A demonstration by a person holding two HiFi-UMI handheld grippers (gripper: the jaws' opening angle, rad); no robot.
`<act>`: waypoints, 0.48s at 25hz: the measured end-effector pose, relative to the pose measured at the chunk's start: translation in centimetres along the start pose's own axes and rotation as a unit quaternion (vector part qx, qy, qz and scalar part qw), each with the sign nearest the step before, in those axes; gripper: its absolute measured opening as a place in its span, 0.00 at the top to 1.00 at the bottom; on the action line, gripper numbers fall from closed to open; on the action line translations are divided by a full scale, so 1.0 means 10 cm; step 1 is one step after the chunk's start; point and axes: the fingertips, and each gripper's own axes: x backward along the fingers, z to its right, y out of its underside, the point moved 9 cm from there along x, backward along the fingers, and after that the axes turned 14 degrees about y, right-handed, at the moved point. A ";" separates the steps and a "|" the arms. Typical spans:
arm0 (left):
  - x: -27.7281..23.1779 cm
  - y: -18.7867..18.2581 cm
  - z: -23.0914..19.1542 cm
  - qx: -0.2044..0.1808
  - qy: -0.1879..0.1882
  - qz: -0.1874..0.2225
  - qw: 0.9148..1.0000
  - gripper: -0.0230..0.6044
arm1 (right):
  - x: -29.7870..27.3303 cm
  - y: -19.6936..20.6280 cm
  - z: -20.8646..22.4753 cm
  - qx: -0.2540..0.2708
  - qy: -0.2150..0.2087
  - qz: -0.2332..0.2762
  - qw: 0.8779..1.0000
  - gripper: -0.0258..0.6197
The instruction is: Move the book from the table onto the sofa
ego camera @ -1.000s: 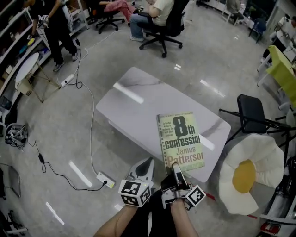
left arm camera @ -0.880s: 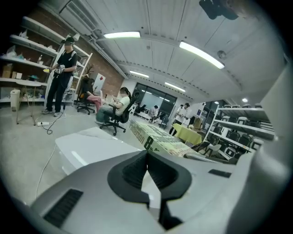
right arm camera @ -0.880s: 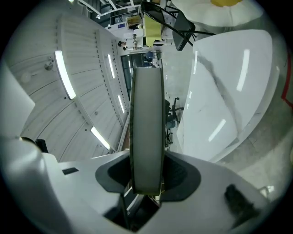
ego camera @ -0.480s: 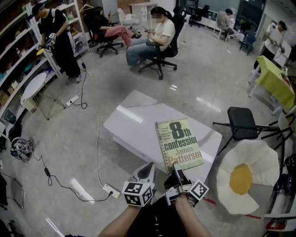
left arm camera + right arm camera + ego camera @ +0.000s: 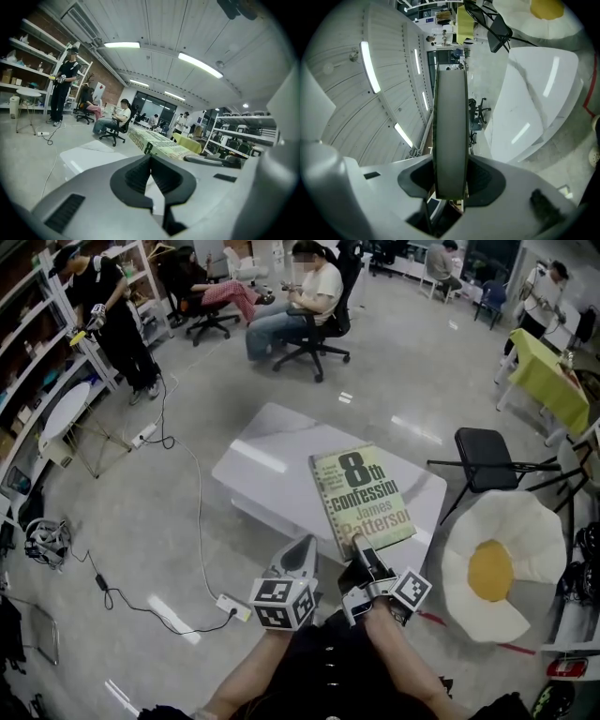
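A pale green paperback book (image 5: 364, 495) hangs face up over the near right part of the white low table (image 5: 272, 474), clear of its top. My right gripper (image 5: 359, 545) is shut on the book's near edge. In the right gripper view the book (image 5: 450, 117) stands edge-on between the pads of that gripper (image 5: 450, 180). My left gripper (image 5: 302, 549) hovers just left of it, shut with nothing held (image 5: 151, 161); the book (image 5: 161, 143) shows beyond it. A white and yellow egg-shaped soft seat (image 5: 502, 568) lies on the floor to the right.
A black folding chair (image 5: 487, 451) stands between the table and the egg seat. A cable with a power strip (image 5: 232, 607) lies on the floor at left. People sit on office chairs (image 5: 305, 310) beyond the table. A green table (image 5: 544, 376) stands far right.
Both grippers have risen together, and the book has come up off the table with the right gripper. The head view now takes in more of the room beyond.
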 end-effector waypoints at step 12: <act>0.10 0.00 0.03 -0.016 0.013 -0.011 1.000 0.95 | 0.15 0.11 -0.02 0.000 0.000 0.021 1.000 0.70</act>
